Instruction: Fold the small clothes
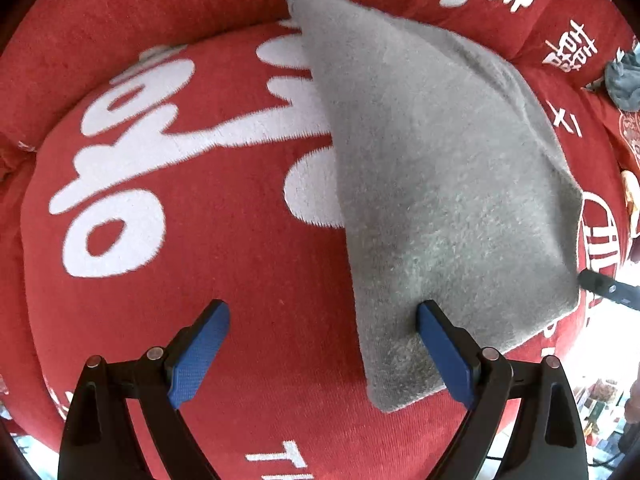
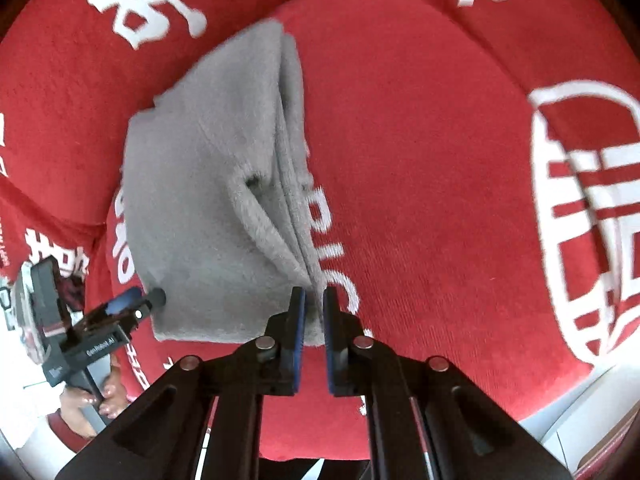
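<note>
A fuzzy grey cloth (image 1: 440, 180) lies on a red cushion with white lettering (image 1: 224, 248); its right side is lifted. My left gripper (image 1: 322, 306) points straight down and stands wide open. The cloth's near corner lies between its blue pads, and neither pad presses on it. In the right wrist view my right gripper (image 2: 314, 300) is shut on the gathered edge of the grey cloth (image 2: 208, 200), which folds up from the red cushion (image 2: 420, 160) toward the pads. The left gripper (image 2: 140, 300) shows at the cloth's left corner, held by a hand (image 2: 92, 396). The right gripper's dark tip (image 1: 608, 290) pokes out past the cloth's right edge.
Another small grey-blue garment (image 1: 624, 84) lies at the far right on the red cover. A raised red bolster (image 1: 160, 8) runs along the back. The cushion's front edge drops off to a pale floor (image 2: 580, 412) at the lower right.
</note>
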`<state>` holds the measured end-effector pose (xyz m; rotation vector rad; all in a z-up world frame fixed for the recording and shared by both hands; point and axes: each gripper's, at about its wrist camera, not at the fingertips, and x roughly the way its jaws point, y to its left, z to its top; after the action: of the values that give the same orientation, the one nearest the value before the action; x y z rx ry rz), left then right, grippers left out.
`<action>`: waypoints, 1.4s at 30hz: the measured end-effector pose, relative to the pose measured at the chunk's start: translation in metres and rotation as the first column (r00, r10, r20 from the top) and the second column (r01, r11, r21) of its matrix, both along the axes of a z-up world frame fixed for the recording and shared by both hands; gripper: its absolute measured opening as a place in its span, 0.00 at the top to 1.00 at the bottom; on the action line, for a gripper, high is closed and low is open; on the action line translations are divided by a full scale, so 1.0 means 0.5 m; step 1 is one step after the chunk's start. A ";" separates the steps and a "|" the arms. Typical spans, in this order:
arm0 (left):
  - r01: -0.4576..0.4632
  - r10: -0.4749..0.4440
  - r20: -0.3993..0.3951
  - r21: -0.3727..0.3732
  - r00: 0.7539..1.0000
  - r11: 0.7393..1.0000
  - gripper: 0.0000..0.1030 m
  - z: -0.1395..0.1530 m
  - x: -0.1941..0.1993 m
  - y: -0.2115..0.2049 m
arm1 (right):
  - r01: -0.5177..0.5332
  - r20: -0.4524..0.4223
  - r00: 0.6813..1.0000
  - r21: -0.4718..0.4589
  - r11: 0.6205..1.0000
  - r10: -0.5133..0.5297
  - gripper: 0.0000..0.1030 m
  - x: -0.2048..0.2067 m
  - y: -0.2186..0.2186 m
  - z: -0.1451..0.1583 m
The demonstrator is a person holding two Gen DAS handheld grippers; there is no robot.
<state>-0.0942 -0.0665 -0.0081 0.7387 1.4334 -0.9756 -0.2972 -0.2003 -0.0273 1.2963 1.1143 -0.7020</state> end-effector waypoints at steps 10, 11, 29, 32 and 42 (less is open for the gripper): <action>-0.126 0.132 0.070 -0.089 0.989 0.988 0.08 0.060 0.072 -0.058 | -0.111 0.019 0.993 -0.127 0.986 0.114 0.73 0.110 -0.062 0.044; -0.132 0.140 0.079 -0.090 0.987 0.987 0.08 0.059 0.073 -0.066 | -0.102 0.015 0.994 -0.125 0.987 0.105 0.81 0.115 -0.069 0.033; -0.152 0.155 0.077 -0.038 0.985 0.988 0.04 0.021 0.070 -0.094 | -0.026 -0.037 0.999 -0.073 0.997 0.023 0.93 0.082 -0.053 -0.023; -0.163 0.166 0.072 -0.034 0.984 0.986 0.04 0.022 0.070 -0.094 | -0.050 -0.054 0.997 -0.074 0.996 0.046 0.93 0.089 -0.053 -0.017; -0.168 0.170 0.071 -0.026 0.983 0.985 0.04 0.023 0.069 -0.090 | 0.011 -0.091 0.996 -0.069 0.998 -0.018 0.91 0.027 -0.059 0.004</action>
<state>-0.0599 -0.1115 0.0035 0.6206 1.3960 -0.8226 -0.2840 -0.2299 -0.0251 1.2252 1.1459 -0.8110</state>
